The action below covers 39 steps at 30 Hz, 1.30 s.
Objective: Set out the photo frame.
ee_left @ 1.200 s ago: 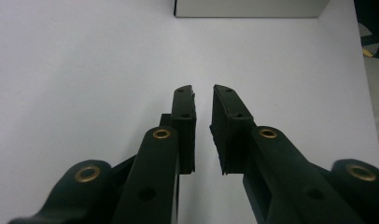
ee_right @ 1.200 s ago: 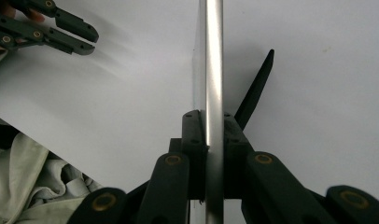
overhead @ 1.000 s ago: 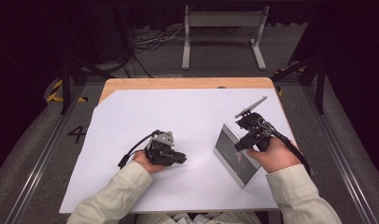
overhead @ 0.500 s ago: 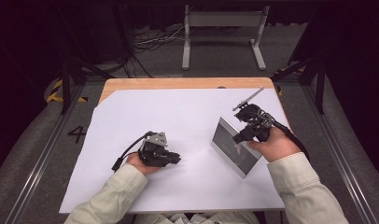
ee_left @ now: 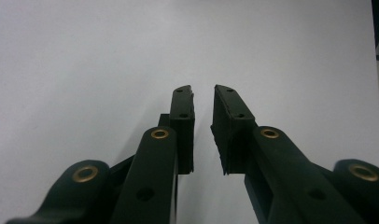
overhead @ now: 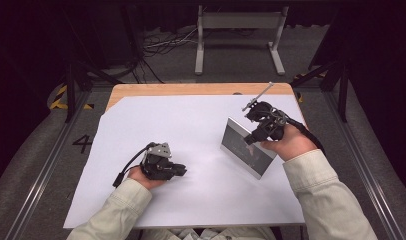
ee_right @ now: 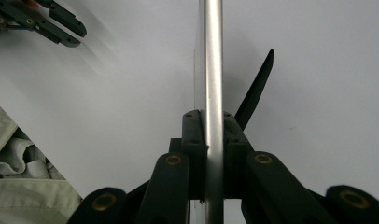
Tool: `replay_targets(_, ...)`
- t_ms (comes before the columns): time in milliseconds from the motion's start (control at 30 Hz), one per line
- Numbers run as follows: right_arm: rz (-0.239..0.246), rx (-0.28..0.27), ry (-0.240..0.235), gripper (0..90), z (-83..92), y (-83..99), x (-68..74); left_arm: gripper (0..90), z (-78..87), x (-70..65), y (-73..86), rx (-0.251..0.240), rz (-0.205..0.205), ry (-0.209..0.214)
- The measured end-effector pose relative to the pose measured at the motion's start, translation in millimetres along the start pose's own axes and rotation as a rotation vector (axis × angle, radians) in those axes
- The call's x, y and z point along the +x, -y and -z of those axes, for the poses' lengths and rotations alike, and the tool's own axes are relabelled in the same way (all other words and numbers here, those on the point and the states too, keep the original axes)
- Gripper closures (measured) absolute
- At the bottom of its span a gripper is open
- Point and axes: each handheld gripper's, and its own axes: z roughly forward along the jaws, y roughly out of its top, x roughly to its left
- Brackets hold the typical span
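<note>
Jaws of the right gripper point(ee_right: 210, 140) clamp from both sides on the silver edge of a picture frame point(ee_right: 211, 60), which runs straight up the middle of the right gripper view; a black prop leg point(ee_right: 256, 91) angles off the frame's back to the right of that edge. The high view gives what this close look cannot: the same right gripper point(overhead: 252, 131) sits at centre right of the picture, in a hand in a pale sleeve, and the picture frame point(overhead: 247, 150) is a rectangular panel with a thin silver border around a dark, glossy face, tilted and held over the white sheet point(overhead: 191, 130) that covers the wooden table point(overhead: 141, 90). Whether its lower corner touches the sheet cannot be told. The left gripper point(ee_left: 202, 100) shows its two black pads set a narrow gap apart with nothing between them, only the bare white sheet beyond. In the high view the left gripper point(overhead: 181, 170) lies low over the sheet at lower left of centre, pointing toward the right of the picture, well apart from the frame. The right gripper view also catches those left jaws, small, in its upper left corner, and folds of pale clothing point(ee_right: 19, 186) at lower left.
</note>
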Motion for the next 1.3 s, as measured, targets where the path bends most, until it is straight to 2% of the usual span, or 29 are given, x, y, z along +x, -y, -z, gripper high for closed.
replay_targets(400, 0.181, 0.027, -0.007, 83.0, 0.3, -18.7, 2.8, 78.0, 5.4, 1.8, 5.2, -0.007, 0.02, -0.01)
replay_targets(800, 0.277, 0.043, -0.02, 83.0, -4.1, -31.8, 6.0, 77.9, 4.7, 2.8, 5.4, -0.002, 0.021, -0.003)
replay_targets(1067, 0.38, 0.05, -0.037, 83.0, -4.4, -38.4, 10.2, 77.8, 2.2, 3.1, 3.4, -0.001, 0.016, 0.003)
replay_targets(1300, 0.436, 0.061, -0.05, 83.0, -6.9, -45.1, 14.5, 77.6, 1.8, 3.5, 2.9, 0.0, 0.013, 0.005)
